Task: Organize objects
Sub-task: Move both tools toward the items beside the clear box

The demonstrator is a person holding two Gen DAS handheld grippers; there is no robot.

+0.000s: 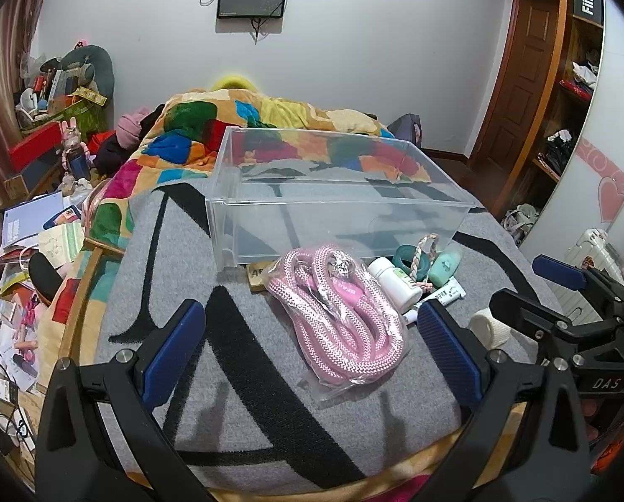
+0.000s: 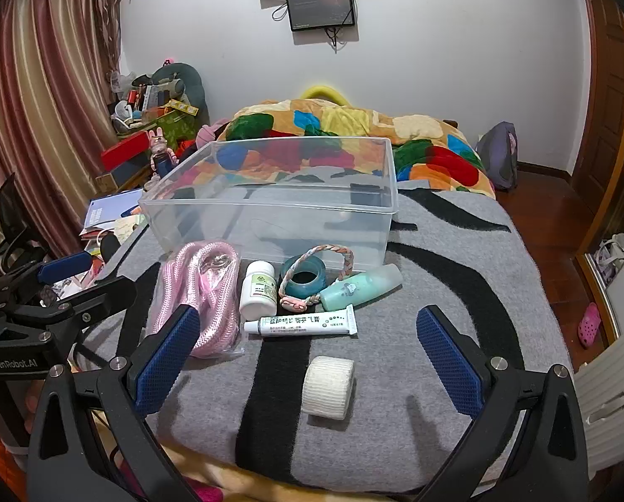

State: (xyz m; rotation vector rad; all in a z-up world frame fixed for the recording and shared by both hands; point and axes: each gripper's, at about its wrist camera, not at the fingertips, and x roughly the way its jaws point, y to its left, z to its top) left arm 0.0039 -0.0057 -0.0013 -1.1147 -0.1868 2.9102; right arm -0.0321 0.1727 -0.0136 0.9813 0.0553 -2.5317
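Clear plastic bin [image 2: 270,192] at 12 o'clock, holding nothing. Bagged pink rope [image 1: 337,313], white bottle [image 2: 258,290] and gauze roll [image 2: 329,387] lie before it. Left gripper [image 1: 310,351] and right gripper [image 2: 308,359] both spread wide, gripping nothing.

A lived-in home bedroom: a bed [image 2: 437,259] under a grey-and-black blanket with a patchwork multicoloured quilt [image 2: 354,125] at the far end, pink striped curtains [image 2: 40,104] left, a brown wooden door [image 1: 517,79] right, and a wall-mounted dark screen [image 2: 320,8].

— How is the scene lit?
— Even indoor light is seen; soft shadows are cast toward the camera on the grey-and-black woven blanket [image 2: 458,251].
— Any defects?
— Strong fisheye bending and dark corners are noted; glare is shown on the clear plastic storage box [image 1: 337,209].
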